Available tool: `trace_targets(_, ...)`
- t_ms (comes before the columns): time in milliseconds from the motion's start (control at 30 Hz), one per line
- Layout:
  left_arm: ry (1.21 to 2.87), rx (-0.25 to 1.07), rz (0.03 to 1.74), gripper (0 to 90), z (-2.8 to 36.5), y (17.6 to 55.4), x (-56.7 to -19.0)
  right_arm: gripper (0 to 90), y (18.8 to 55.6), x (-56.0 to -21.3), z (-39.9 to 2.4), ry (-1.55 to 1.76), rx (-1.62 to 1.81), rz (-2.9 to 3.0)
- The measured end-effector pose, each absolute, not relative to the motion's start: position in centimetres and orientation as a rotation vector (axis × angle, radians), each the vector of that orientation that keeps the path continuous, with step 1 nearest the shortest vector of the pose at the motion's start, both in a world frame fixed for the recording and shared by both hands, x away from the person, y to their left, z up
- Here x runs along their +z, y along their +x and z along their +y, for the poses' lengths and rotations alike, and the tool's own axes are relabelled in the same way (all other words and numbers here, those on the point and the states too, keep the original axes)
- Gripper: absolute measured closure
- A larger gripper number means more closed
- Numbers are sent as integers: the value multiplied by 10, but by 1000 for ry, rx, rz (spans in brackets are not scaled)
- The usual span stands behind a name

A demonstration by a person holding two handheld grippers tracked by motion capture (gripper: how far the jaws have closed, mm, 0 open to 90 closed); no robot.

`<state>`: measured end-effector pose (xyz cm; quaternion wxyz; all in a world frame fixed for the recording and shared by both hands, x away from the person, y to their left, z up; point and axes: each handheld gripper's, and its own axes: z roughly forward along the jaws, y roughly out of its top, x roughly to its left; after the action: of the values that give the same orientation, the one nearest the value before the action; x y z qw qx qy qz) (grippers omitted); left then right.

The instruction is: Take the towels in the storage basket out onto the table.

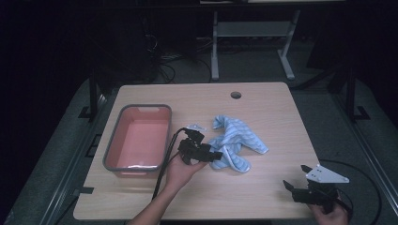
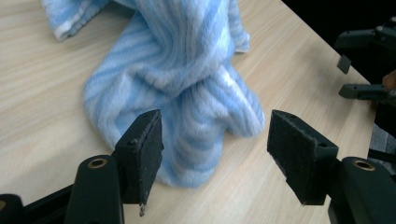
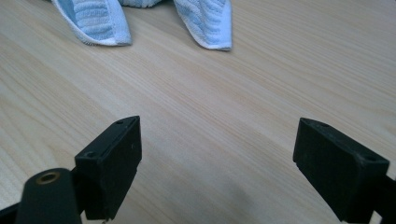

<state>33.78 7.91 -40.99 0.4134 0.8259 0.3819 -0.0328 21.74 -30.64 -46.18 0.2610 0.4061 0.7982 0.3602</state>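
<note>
With left gripper jaws spread at the towel, push onto a thick fold before pinching; right gripper waits spread, empty

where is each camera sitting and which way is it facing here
High view: fixed above the person's side, looking forward and down on the light wooden table; both forearms enter from the bottom, left tool at the crumpled blue-and-white striped towel, right tool near the table's front right corner.
Left gripper view: rides on the left tool, facing the towel close ahead; its two black jaws stand open.
Right gripper view: rides on the right tool, looking low across bare table towards the towel's edges; jaws open.
Shared: all three show towel and table.
</note>
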Motion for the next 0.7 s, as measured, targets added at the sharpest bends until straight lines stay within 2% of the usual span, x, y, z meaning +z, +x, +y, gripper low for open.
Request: trace_targets(700, 2051, -98, 927, 344, 100, 300, -425, 149, 217, -463, -305, 1099, 958, 2171)
